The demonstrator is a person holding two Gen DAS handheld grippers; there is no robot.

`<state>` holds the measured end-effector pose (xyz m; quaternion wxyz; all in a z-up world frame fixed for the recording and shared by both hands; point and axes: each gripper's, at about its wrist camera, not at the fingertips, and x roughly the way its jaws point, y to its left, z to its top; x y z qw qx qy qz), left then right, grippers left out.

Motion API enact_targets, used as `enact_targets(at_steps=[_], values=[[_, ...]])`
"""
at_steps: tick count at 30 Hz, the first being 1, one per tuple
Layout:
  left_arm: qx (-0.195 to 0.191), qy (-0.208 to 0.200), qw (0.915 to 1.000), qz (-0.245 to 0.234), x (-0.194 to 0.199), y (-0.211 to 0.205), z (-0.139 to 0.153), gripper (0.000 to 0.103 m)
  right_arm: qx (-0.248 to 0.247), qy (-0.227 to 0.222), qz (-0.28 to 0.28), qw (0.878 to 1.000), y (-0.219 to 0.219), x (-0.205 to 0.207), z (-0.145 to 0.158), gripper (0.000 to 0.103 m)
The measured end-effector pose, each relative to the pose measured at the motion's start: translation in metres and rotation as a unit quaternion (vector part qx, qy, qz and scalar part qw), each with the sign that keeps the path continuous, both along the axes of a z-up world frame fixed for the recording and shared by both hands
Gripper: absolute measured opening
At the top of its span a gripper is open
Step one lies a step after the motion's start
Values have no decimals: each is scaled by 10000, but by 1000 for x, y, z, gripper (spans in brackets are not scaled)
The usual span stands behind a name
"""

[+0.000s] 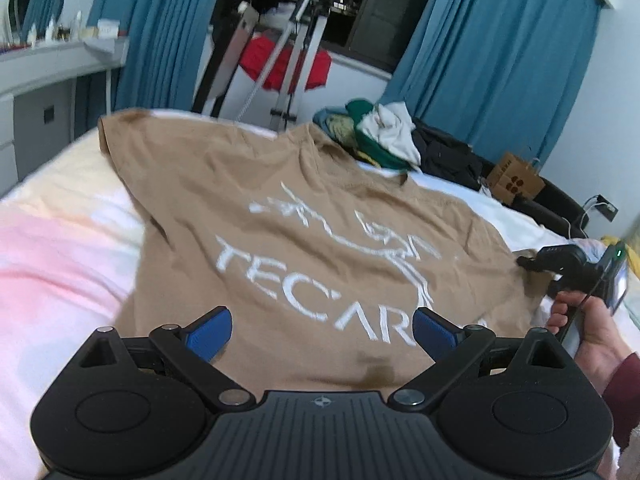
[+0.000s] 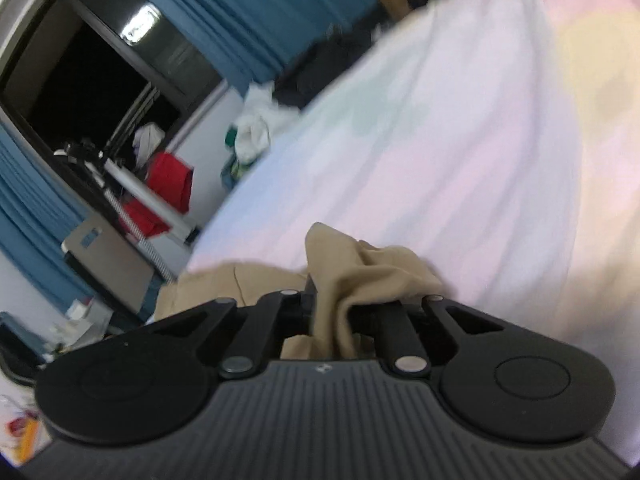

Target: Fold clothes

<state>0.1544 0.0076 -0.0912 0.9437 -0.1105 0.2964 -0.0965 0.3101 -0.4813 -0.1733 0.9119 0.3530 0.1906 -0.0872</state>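
Across the pastel pink-and-white bedsheet (image 1: 60, 272) lies the tan cotton T-shirt (image 1: 288, 208) with white lettering, its right edge pinched tight in my right gripper (image 2: 340, 308), while my left gripper (image 1: 322, 330) hovers wide-jawed over its hem, blue pads (image 1: 210, 336) apart.

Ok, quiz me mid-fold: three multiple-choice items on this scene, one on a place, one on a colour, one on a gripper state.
1. Where does the tan printed T-shirt lie?
A. on the pastel bedsheet
B. on a desk
C. on the floor

2. What colour are the left gripper pads?
A. red
B. blue
C. green

3. How is the right gripper?
A. open wide
B. shut on nothing
C. shut on tan cloth

Key: 1 A, sheet shows around the shirt; 2 B, both pads are blue; 3 C, cloth bunches between closed fingers.
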Motion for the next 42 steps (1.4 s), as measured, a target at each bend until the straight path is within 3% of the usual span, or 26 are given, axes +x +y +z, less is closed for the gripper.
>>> enact_targets(at_steps=[2,4,6,8,11,15,17,19,20,21,24,34,39,42], values=[[42,-164,9998,54,-4,4,8,98,-1081,-124,-20,9941,28,-1,30,11],[35,-297,9995,125,-8,10,15,98,-2138,-408,94,9760,69,-2,63,11],[21,-407,9989,242,-11,18,21,98,-2891,-655,234,9548,114,-4,89,11],[-5,-492,9980,385,-13,27,27,98,-3448,-807,481,9340,159,-2,103,11],[-99,-628,9961,608,-14,45,35,98,-3847,-846,1089,9127,224,7,100,11],[-85,-752,9933,871,-13,64,37,98,-3688,-416,1879,9094,266,20,74,14],[-180,-624,9936,924,-9,71,32,98,-3561,-178,2263,9065,284,26,60,18],[-300,-515,9941,903,-5,76,28,98,-3426,60,2643,9015,302,32,46,48],[-323,-489,9944,878,-5,76,27,98,-3361,89,2772,9000,306,31,43,75],[-342,-466,9947,850,-4,76,25,98,-3284,11,2830,9011,303,24,46,85],[-289,-453,9960,716,-3,72,23,98,-2920,-1,2923,9106,296,7,64,84],[61,-459,9988,133,-12,44,18,96,-1871,258,2354,9534,242,-101,81,84],[-61,-152,9997,-171,-6,29,15,89,-1333,386,2054,9688,216,-154,89,84],[-46,-45,9994,-336,12,15,18,81,-1210,444,2006,9712,206,-158,84,84]])
